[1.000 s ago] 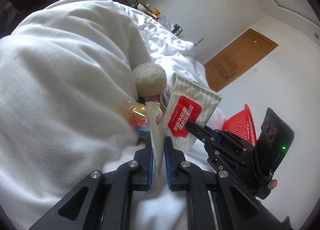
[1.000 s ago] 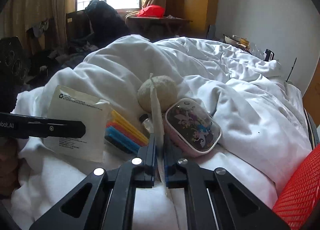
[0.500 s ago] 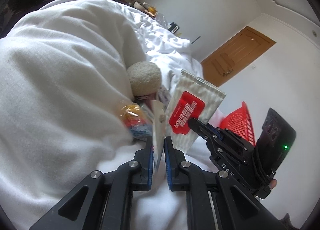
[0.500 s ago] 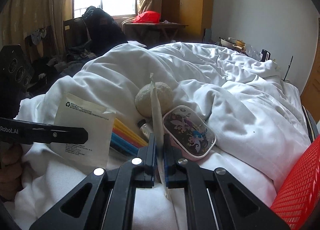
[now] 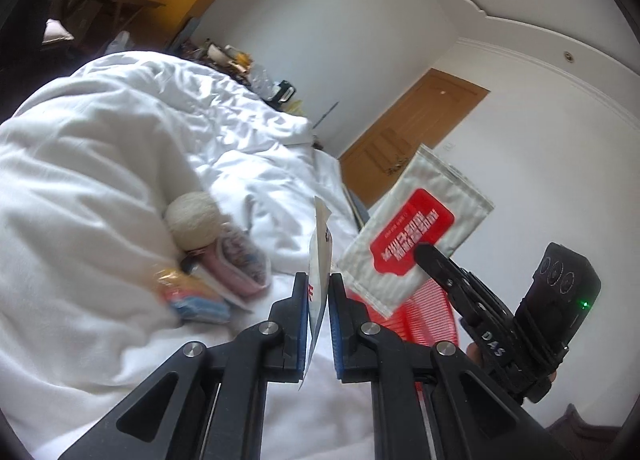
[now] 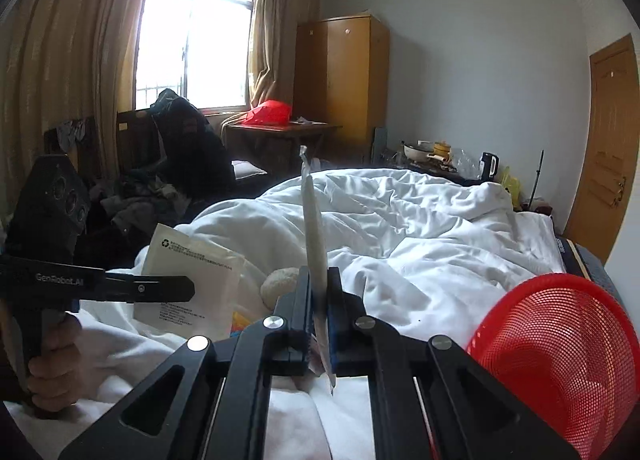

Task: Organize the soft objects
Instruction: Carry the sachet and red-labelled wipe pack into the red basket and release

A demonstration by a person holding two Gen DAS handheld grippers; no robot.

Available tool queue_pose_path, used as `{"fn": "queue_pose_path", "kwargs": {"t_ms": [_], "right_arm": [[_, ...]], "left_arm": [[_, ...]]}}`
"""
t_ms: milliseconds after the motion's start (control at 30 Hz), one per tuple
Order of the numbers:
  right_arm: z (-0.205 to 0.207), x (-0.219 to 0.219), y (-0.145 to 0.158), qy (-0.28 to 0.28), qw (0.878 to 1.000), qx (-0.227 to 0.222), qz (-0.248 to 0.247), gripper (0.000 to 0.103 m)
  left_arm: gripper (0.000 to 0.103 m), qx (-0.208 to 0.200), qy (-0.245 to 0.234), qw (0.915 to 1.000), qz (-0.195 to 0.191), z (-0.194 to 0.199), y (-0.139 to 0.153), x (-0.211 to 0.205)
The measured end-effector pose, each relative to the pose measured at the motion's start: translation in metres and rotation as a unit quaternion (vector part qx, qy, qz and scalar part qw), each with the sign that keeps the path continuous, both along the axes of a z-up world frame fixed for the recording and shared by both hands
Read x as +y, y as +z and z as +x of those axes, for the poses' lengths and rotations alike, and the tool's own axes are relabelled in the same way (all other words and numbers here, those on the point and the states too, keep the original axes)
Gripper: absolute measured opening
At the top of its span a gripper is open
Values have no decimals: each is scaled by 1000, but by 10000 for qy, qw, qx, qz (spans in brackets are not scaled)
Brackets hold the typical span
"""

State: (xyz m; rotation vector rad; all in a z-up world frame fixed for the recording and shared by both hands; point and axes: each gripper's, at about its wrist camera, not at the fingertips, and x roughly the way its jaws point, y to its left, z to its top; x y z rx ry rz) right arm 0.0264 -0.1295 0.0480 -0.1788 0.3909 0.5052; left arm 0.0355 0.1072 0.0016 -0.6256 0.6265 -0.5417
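Both packets are up off the bed (image 6: pixel 420 219), so this looks like the carrying step. The left tool (image 5: pixel 319 302) pinches a white packet (image 5: pixel 320 260) edge-on; the right tool (image 6: pixel 319 300) pinches the striped packet (image 5: pixel 416 236) (red label). Next, probably swing both over the red basket (image 6: pixel 560 356) and let go.

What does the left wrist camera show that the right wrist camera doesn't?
Only the left wrist view shows the red label on the striped packet held by the right tongs, plus the pink case beside the ball. Only the right wrist view shows the window, curtains, and the printed back of the white packet gripped by the left tongs. Both show the white duvet, beige fuzzy ball, red basket, wooden door and both packets.
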Motion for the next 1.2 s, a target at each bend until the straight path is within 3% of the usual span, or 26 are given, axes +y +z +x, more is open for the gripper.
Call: {"fn": "queue_pose_path", "kwargs": {"t_ms": [167,300,467,700,933,1033,1200], "right_arm": [[-39,-48,45,218,9988,208,379,6],[-67,-88,57,-7,9991,295,316,6],[-65,-146,26,-667,9949,702,276,6],[-25,-238,-24,-1327,9693,1599,1312,6],[-5,-268,-37,-1660,9558,1872,1546,6],[7,-276,-48,-1654,9488,2096,1690,6],[20,-274,-64,-1591,9413,2383,1783,6]], "left_arm": [[8,-207,-620,9977,176,-1,39,-52],[9,-312,-1128,9915,565,2,63,-112],[9,-162,-1556,9809,1152,19,66,-183],[8,231,-1798,9743,1334,50,49,-239],[9,286,-1671,9669,1909,76,40,-279],[9,575,-1617,9651,1976,96,25,-289],[9,712,-1544,9619,2143,109,10,-306]]}}
